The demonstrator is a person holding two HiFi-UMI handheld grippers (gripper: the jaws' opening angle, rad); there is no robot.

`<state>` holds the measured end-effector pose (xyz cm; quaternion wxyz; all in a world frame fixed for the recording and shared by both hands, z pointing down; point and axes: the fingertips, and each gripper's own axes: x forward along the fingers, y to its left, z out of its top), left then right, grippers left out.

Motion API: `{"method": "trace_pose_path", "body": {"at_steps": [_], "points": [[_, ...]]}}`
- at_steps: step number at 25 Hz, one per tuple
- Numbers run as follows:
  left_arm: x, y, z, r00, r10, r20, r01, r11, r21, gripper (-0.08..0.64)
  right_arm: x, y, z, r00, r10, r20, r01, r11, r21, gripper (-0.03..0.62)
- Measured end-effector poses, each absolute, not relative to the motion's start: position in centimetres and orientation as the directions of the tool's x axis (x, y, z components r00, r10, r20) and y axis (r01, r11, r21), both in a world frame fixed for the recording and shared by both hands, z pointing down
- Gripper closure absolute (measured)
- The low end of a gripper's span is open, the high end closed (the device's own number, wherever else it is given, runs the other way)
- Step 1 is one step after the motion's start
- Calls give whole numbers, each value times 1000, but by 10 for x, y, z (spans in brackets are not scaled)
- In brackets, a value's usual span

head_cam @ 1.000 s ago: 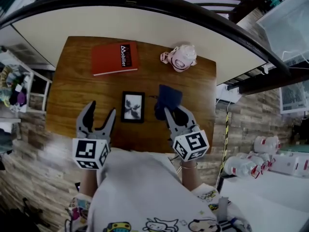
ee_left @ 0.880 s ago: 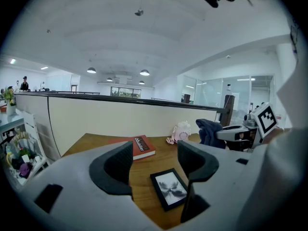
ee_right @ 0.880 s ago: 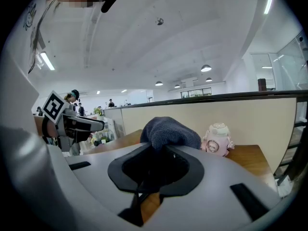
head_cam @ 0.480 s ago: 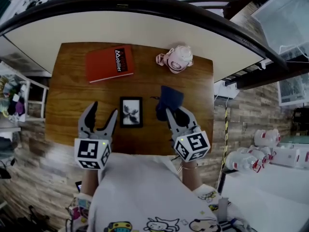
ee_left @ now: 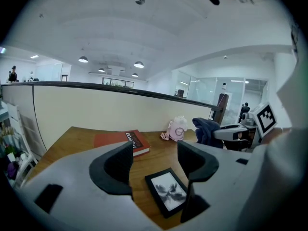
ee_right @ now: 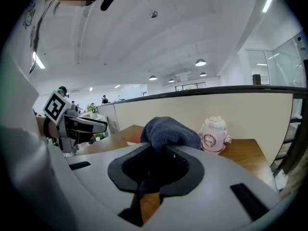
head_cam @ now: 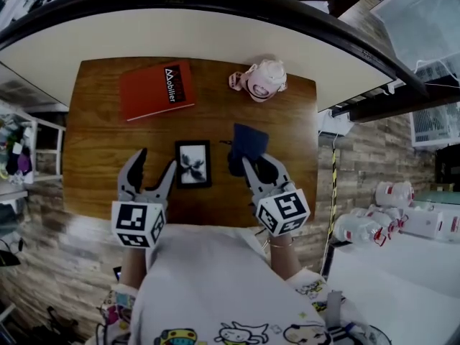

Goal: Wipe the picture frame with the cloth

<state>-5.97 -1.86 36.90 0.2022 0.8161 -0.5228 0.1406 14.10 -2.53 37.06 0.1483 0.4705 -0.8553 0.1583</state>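
A small black picture frame [head_cam: 193, 163] with a dark flower print lies flat on the wooden table [head_cam: 100, 157]; it also shows low between the left jaws, the picture frame [ee_left: 167, 191]. My left gripper [head_cam: 152, 174] hovers open just left of the frame, nothing between its fingers. My right gripper [head_cam: 257, 165] is shut on a dark blue cloth [head_cam: 247, 146], which bunches up above the jaws, the cloth [ee_right: 169, 134]. The cloth hangs just right of the frame, apart from it.
A red book [head_cam: 155, 90] lies at the table's far left. A pink toy-like bottle [head_cam: 260, 81] stands at the far right. A cream partition wall [head_cam: 215, 34] runs behind the table. White jugs [head_cam: 363, 230] sit on the floor to the right.
The view has shifted slightly; both grippers hold nearly the same places, the left open, the right still shut on the cloth beside the frame.
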Motion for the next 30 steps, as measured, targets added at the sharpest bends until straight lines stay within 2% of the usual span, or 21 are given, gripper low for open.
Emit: {"method": "trace_pose_path", "body": {"at_steps": [24,30], "points": [[-38,-4,481,492,-607,624,-867,-404,290,296,107,-25,421,-558,-659,505,-811,561,-165,545],[-39,1,509,493,-562,664,-865,-402,301,324,105,-22,440,-536,-642,548,-819,554,-153,546]]}}
